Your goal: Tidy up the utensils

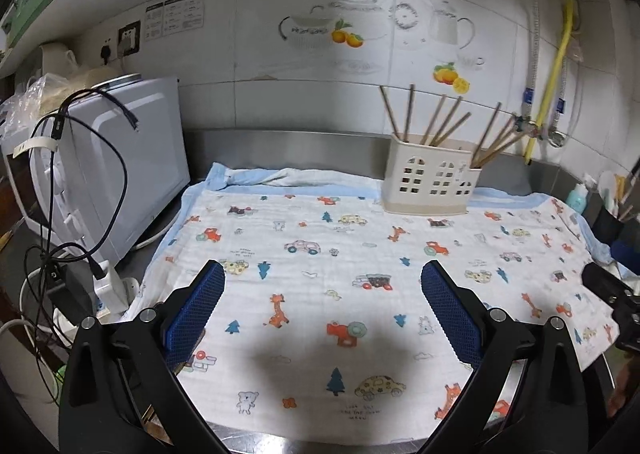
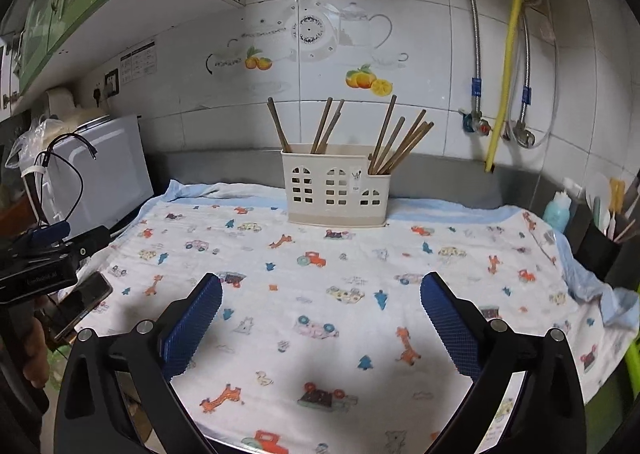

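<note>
Holder (image 2: 335, 185) being seen at 12 o'clock from right gripper (image 2: 320, 320), well apart, at cloth's (image 2: 280, 262) far edge. Chopsticks (image 2: 400, 142) being kept inside it, near upright, long axes fanning toward 11 and 1 o'clock.

From left gripper (image 1: 323, 314), holder (image 1: 430, 180) lying at 1 o'clock, well apart; chopsticks (image 1: 448, 122) leaning likewise. Right gripper being judged nearer in line.

Both pairs of jaws being held spread wide; nothing being held or touched. No loose utensil being seen on cloth.
</note>
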Action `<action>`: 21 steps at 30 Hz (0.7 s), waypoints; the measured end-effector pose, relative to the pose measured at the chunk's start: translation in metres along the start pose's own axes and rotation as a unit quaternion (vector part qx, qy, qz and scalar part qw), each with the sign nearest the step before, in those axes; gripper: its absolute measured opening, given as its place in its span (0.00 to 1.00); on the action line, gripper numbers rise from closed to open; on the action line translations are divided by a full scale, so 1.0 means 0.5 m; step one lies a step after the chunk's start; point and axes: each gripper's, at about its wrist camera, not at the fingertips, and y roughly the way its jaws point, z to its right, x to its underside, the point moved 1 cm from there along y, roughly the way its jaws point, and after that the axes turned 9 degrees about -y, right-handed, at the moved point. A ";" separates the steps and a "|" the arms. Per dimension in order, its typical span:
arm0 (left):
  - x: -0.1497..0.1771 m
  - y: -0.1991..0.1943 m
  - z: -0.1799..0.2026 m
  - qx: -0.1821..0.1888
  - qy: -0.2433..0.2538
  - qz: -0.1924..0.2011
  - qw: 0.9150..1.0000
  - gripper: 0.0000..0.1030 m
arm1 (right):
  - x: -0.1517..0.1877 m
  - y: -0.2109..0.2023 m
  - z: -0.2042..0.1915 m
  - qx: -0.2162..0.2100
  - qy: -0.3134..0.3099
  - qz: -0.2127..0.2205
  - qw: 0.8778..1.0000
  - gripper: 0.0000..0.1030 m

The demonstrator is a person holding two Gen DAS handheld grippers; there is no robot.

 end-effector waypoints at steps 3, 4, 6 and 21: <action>0.004 -0.010 0.004 0.003 0.007 -0.002 1.000 0.95 | 0.006 -0.008 0.005 0.003 0.013 0.001 1.000 0.93; 0.005 -0.013 0.004 0.000 0.006 -0.001 1.000 0.95 | 0.008 -0.008 0.007 -0.004 0.020 0.000 1.000 0.93; 0.009 -0.017 0.004 0.004 0.007 -0.002 1.000 0.95 | 0.010 -0.012 0.011 -0.006 0.031 0.000 1.000 0.93; 0.020 -0.033 0.007 -0.002 0.024 -0.010 1.000 0.95 | 0.011 -0.031 0.021 0.016 0.024 0.002 1.000 0.93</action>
